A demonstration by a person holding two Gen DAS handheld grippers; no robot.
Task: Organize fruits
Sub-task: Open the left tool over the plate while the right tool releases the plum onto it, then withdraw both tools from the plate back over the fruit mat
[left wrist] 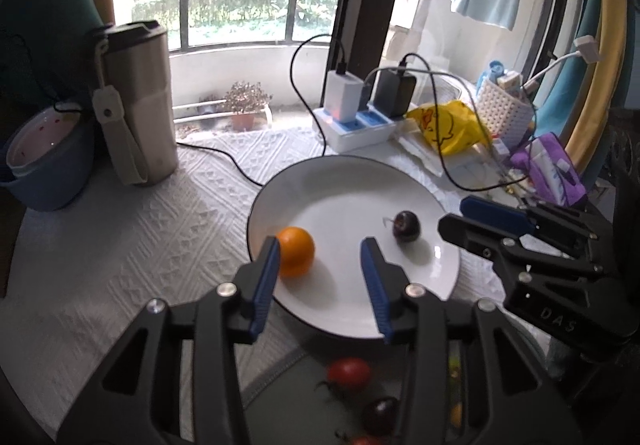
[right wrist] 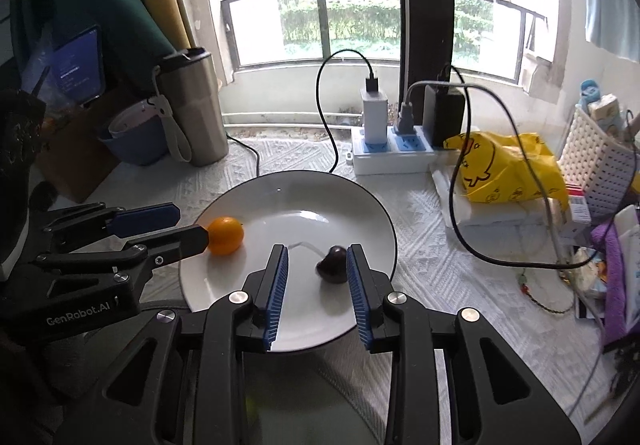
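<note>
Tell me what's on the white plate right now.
On the white plate lie an orange fruit and a dark fruit, set apart. The gripper fingers cover parts of the near rim, so anything there is hidden.

Daylight floods through the large glazed balcony window (right wrist: 360,5), overexposed and glaring; the round white ceramic plate (left wrist: 400,185) carries soft shadows; fisheye edges bend and darken.

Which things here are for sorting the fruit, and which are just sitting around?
For the job: white plate, orange fruit, dark fruit, red tomato, left gripper, right gripper.

Just lying about: steel tumbler, power strip, yellow bag, white basket.
</note>
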